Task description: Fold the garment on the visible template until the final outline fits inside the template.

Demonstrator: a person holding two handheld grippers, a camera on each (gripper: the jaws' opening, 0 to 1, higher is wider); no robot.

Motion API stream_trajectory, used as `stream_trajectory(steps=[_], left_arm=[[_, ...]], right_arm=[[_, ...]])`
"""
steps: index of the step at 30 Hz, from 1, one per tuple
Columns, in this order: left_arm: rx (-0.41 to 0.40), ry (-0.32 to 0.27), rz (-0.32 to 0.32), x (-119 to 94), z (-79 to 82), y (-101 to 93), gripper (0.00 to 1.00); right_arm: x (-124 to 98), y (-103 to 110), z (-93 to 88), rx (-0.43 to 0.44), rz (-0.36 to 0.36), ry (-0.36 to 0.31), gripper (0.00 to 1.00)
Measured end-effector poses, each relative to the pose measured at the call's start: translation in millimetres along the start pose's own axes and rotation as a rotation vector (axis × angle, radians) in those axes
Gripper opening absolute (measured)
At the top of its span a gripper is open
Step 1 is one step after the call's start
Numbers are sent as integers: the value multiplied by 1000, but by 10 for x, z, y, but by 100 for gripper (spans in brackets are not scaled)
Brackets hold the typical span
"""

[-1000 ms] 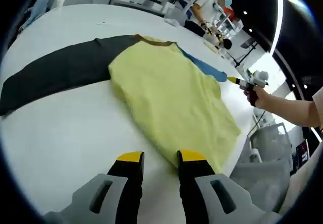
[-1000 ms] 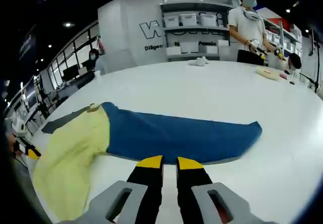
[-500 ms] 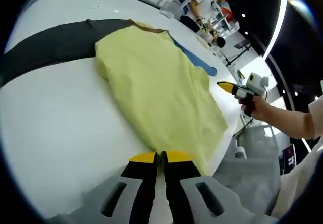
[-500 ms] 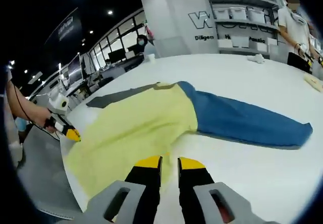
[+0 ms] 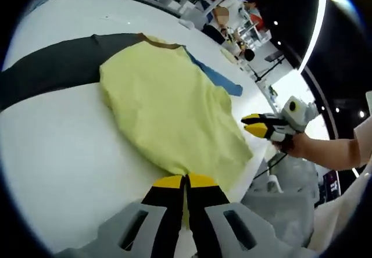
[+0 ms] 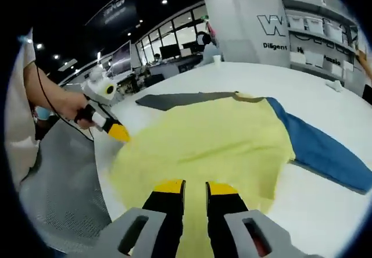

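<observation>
A long-sleeved garment lies flat on the white table [image 5: 64,153]. Its body is yellow [image 5: 168,113], with one dark grey sleeve [image 5: 52,66] and one blue sleeve [image 5: 215,78]. My left gripper [image 5: 186,180] has its jaws pressed together at the near hem, shut on the yellow cloth; it comes into the right gripper view from the left, held by a hand, as the left gripper [image 6: 119,132] with its tip at the hem corner. My right gripper [image 6: 195,186] hovers open over the yellow body [image 6: 215,142] near the hem; the blue sleeve [image 6: 331,153] runs off to the right.
The table edge [image 6: 104,171] curves close to the hem, with grey floor beyond it. A person's hand [image 5: 296,144] holds the right gripper [image 5: 254,125] just off the garment's corner. Shelves and people stand in the far background.
My left gripper went from open to shut at the yellow hem. The right gripper swung away from the blue sleeve and now sits over the yellow body near the hem.
</observation>
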State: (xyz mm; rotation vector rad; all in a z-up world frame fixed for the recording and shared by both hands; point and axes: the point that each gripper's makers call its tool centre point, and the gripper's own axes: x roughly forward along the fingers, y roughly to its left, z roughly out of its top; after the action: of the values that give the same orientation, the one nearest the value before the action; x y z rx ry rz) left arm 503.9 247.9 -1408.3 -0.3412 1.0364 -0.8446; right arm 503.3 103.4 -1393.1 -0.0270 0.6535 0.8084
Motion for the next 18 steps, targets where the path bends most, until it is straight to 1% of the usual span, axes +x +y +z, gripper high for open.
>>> stream_trajectory(steps=[1,3,4,5,6,7,11,14,18], left_arm=[[1,-1,-5,13,16,-19,0],[4,-11,-16,38,70,-87,0],[1,-15,-23,50,91,-112,0],[-2,-18,-28,65,120,-145,0],[0,-21,-28,74,137,-164,0],[2,-26,-36,101,163,-195,0],[-4,-29,-45,178,225,-286,0],[-11,-35,-53,248,266,-338,0],[-8,-30,-50,344,288,-366,0]], right_arm=[[46,93,-13,-40,18,16,9],[109,250,-1,-51,58,15,10],[136,311,3,-65,69,18,11],[183,419,19,-86,90,18,12],[190,440,24,-87,95,17,12],[213,527,50,-98,116,9,13],[256,749,92,-126,165,2,15],[281,829,89,-134,187,1,19],[296,856,85,-144,194,3,23]])
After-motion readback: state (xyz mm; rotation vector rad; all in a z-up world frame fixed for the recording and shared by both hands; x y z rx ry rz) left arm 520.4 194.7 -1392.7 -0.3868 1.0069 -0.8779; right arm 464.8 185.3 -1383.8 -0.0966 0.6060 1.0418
